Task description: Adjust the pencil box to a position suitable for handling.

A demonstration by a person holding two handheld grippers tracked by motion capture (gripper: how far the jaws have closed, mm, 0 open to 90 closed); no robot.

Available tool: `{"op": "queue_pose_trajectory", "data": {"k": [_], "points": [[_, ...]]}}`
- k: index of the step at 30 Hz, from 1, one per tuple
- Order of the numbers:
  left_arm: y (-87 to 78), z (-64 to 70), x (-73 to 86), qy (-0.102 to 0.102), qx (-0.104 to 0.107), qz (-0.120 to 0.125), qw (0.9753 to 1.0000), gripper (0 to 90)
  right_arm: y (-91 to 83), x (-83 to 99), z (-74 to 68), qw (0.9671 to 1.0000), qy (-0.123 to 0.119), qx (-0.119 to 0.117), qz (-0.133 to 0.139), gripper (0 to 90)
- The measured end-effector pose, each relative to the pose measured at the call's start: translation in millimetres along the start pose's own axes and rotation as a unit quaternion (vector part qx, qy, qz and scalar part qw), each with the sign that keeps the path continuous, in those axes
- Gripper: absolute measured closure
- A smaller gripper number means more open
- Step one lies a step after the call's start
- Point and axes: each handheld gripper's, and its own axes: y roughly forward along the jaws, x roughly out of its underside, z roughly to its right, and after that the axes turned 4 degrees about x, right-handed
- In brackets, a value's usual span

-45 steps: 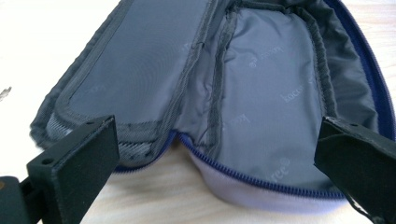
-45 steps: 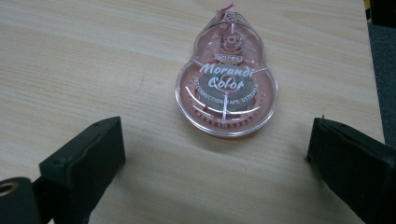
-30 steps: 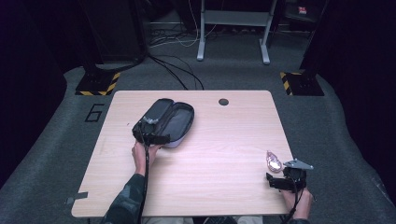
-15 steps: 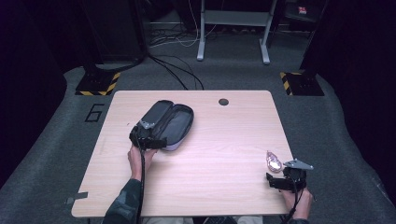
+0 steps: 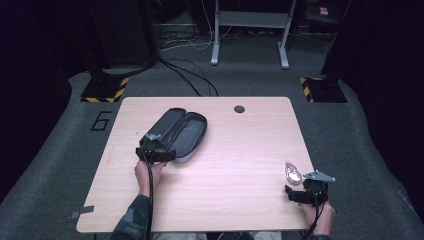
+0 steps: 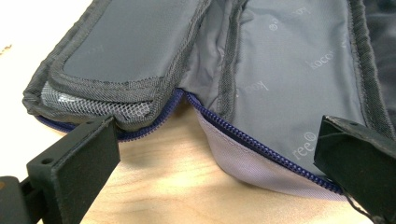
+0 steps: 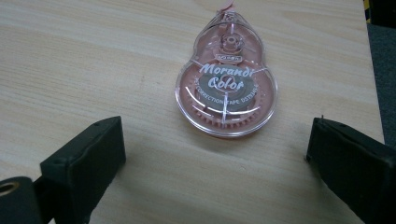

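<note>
The left gripper (image 5: 159,151) has backed off the open pencil case (image 5: 182,133), fingers spread; the right gripper (image 5: 298,189), fingers spread, faces the correction tape (image 7: 226,79) untouched.

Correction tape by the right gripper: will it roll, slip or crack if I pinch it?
The correction tape lies flat on the table, so it probably won't roll. Its clear, glossy shell looks like smooth hard plastic, so it may slip between the pads and could crack under hard squeezing. It's likely light, and a push would probably slide it. The right gripper is open, short of it.
</note>
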Motion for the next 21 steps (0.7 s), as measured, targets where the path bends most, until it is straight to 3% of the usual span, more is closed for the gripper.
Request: {"op": "queue_pose_trajectory", "data": {"k": [7,10,21], "points": [[1.7,-0.2,2.1,0.007,0.014,0.003,0.9999,2.4,0.0,0.0,0.0,1.0,0.0,0.0,0.0,4.0],[2.1,-0.4,3.1,0.015,0.029,-0.006,0.9994,6.5,0.0,0.1,-0.1,1.0,0.0,0.0,0.0,4.0],[4.0,8.7,5.3,0.034,0.048,-0.015,0.9982,19.9,-0.1,0.1,0.0,1.0,0.001,0.0,0.0,4.1]]}}
